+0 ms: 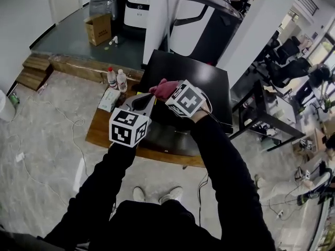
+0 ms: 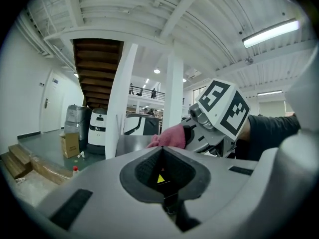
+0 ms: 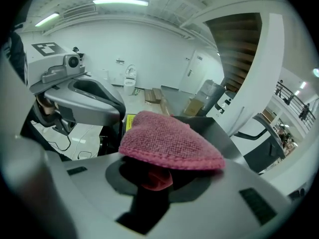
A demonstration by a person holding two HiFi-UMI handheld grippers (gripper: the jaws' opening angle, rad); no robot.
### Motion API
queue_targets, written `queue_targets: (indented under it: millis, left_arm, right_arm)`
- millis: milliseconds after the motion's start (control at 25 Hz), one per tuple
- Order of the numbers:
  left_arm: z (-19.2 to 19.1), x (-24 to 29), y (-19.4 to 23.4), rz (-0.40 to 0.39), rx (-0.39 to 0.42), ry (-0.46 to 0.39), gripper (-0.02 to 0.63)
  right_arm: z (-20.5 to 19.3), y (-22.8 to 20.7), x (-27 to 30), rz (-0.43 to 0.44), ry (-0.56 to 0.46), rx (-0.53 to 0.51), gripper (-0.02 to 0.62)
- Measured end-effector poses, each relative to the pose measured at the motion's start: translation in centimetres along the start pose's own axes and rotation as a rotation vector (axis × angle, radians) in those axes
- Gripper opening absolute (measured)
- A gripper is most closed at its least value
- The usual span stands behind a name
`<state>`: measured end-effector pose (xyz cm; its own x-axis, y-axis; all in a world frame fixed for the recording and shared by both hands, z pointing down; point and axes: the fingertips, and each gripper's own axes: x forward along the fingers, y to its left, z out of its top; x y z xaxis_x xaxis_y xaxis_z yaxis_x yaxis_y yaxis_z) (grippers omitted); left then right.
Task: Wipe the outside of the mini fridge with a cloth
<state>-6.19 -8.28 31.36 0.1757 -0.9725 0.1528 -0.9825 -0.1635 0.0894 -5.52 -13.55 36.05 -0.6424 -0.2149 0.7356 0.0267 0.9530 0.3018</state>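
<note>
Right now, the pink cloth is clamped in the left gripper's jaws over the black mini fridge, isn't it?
Not quite: the right gripper clamps the pink cloth over the black mini fridge, as the right gripper view shows; the left gripper holds nothing.

The left gripper's [image 2: 162, 156] jaws meet in a closed seam with nothing between them. Just beyond, the right gripper [image 2: 188, 136], under its marker cube [image 2: 223, 107], holds a pink cloth [image 2: 169, 136]. A cardboard box [image 2: 70, 145] stands far left below a wooden staircase [image 2: 97, 68].
</note>
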Motion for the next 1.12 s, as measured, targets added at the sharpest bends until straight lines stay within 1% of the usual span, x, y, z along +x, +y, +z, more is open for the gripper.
queue_targets:
  millis: [160, 400, 640, 960, 1120]
  left_arm:
    - [0.2, 0.7, -1.8, -0.022, 0.001, 0.006, 0.006]
    - [1.3, 2.8, -6.5, -0.045, 0.018, 0.007, 0.006]
    - [1.5, 6.0, -13.2, -0.065, 0.039, 0.023, 0.006]
    - [2.9, 11.2, -22.0, -0.087, 0.07, 0.024, 0.006]
    - [2.9, 13.1, -25.6, -0.09, 0.08, 0.023, 0.006]
  right_arm:
    - [-2.2, -0.7, -1.7, -0.008, 0.022, 0.025, 0.112]
    - [-6.5, -2.5, -5.2, -0.017, 0.033, 0.04, 0.112]
    - [-12.1, -4.4, -9.3, -0.015, 0.034, 0.048, 0.112]
    - [-20.5, -7.7, -15.5, -0.011, 0.037, 0.066, 0.112]
    - [-23.9, -8.4, -17.9, -0.019, 0.049, 0.047, 0.112]
